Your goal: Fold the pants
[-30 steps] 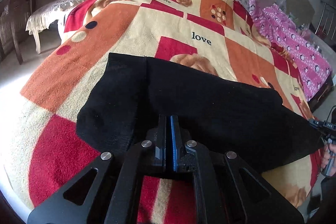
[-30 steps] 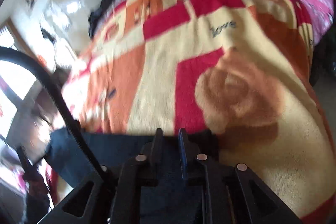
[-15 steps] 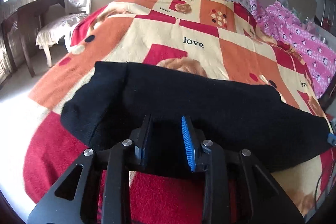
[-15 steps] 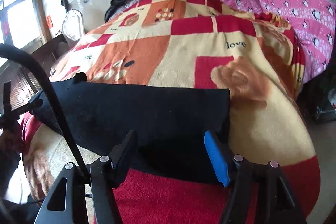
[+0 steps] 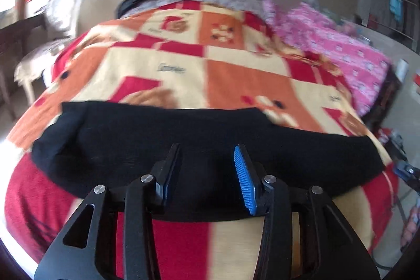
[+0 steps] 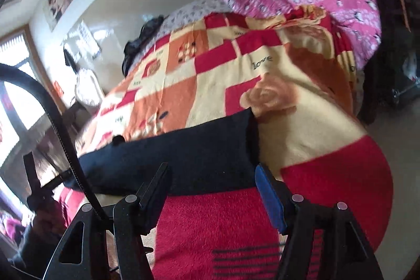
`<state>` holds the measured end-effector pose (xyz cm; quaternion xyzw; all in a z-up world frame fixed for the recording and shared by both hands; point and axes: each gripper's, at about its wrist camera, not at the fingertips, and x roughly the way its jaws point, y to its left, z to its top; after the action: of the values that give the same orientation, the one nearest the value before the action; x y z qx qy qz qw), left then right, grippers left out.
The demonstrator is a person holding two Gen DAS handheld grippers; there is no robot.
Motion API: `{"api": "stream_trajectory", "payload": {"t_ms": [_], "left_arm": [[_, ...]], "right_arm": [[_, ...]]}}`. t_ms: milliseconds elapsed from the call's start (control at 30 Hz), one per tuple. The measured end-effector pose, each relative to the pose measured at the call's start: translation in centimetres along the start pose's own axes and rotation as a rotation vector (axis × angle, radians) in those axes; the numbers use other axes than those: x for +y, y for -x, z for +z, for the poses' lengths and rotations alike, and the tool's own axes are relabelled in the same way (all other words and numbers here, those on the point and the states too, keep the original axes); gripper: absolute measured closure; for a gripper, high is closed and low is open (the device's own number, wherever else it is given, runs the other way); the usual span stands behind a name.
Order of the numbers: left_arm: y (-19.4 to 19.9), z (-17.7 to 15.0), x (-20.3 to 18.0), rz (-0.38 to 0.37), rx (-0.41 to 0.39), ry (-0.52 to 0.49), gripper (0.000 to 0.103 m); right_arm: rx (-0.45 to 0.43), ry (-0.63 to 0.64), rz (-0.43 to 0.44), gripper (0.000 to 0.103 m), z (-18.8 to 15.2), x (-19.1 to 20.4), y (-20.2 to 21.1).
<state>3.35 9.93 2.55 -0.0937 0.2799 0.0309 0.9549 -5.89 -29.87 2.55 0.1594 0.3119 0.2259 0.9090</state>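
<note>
The black pants (image 5: 204, 148) lie folded in a long band across the near end of the bed (image 5: 236, 85), on the patterned blanket. Their long axis runs side to side, crosswise to both grippers. The left gripper (image 5: 207, 175) sits over the near edge of the band with its jaws opening and cloth showing between them, though the pads do not press on it. The right gripper (image 6: 212, 190) stands open and empty just short of the band's right end (image 6: 246, 138). The left hand seems nearer the cloth, though blur makes this uncertain. A further fold would likely bring one end toward the other.
</note>
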Motion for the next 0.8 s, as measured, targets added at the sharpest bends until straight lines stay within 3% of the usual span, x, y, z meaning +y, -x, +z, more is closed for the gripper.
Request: {"api": "stream_trajectory", "payload": {"t_ms": [67,133,167,300,467,600,800], "left_arm": [[-0.9,-0.5,-1.9,-0.037,0.013,-0.061,0.063],[-2.4,-1.5,-3.0,-0.017,0.074,-0.055,0.063],[-3.1,-2.0,-3.1,-0.012,0.098,-0.026,0.063],[-2.4,-3.4,-4.1,0.05,0.018,-0.041,0.06],[-2.9,-3.4,-4.4,0.068,0.023,-0.054,0.06],[-3.2,-3.7,-4.6,0.089,0.021,-0.069,0.059],[-3.2,-3.7,-4.5,0.086,0.022,-0.066,0.059]], "right_arm": [[0.029,-0.029,0.003,0.039,-1.1,-0.3,-0.3],[0.063,-0.036,-0.019,0.039,-2.2,-0.6,-1.3],[0.011,-0.018,-0.015,0.038,-2.6,-0.5,-0.9],[-0.044,0.007,-0.018,0.03,-4.0,-0.1,-0.5],[-0.033,0.141,-0.109,0.013,-4.6,2.4,-1.7],[-0.048,0.221,-0.201,0.011,-5.6,3.7,-2.5],[-0.057,0.257,-0.249,0.011,-6.1,4.2,-2.6]]}}
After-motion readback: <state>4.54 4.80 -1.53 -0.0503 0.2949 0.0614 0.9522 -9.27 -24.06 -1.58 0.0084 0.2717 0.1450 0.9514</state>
